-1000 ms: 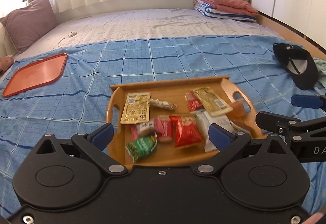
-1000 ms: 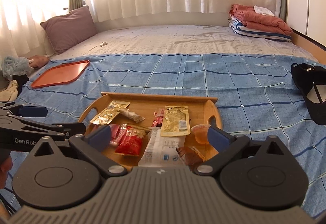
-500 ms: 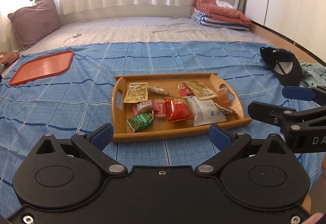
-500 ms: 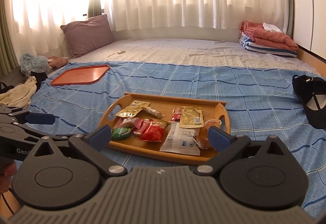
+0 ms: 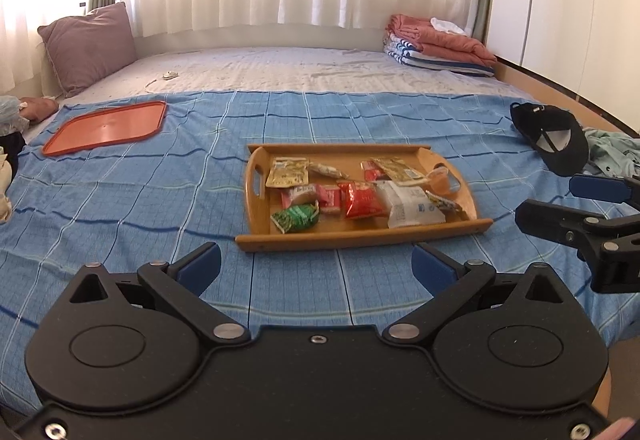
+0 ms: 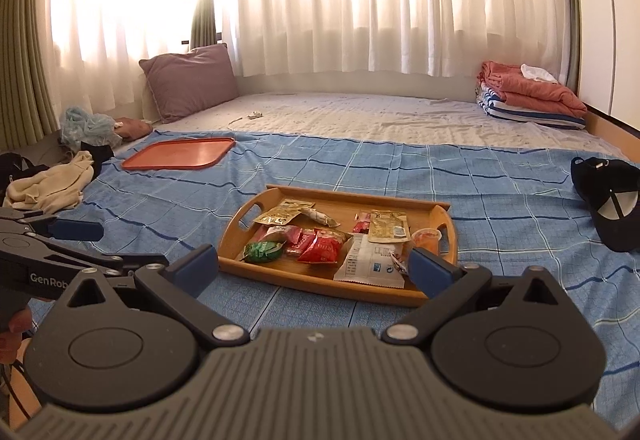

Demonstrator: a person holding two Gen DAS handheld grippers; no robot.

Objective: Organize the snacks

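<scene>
A wooden tray (image 5: 352,238) (image 6: 256,267) lies on the blue checked blanket and holds several snack packets: a green one (image 5: 296,217) (image 6: 262,251), a red one (image 5: 361,200) (image 6: 322,247), a white one (image 5: 408,205) (image 6: 370,262), golden ones (image 5: 287,172) (image 6: 387,226) and a small orange cup (image 5: 440,178) (image 6: 426,238). My left gripper (image 5: 316,264) is open and empty, in front of the tray's near edge. My right gripper (image 6: 312,266) is open and empty, also short of the tray. Each gripper shows at the side of the other's view.
An orange flat tray (image 5: 106,126) (image 6: 180,154) lies at the far left of the blanket. A black cap (image 5: 554,136) (image 6: 612,204) lies at the right. A purple pillow (image 6: 190,80), folded blankets (image 6: 532,96) and loose clothes (image 6: 52,184) lie around the bed's edges.
Both grippers have pulled back and up from the wooden tray, which now looks smaller and farther. Both stay open and empty.
</scene>
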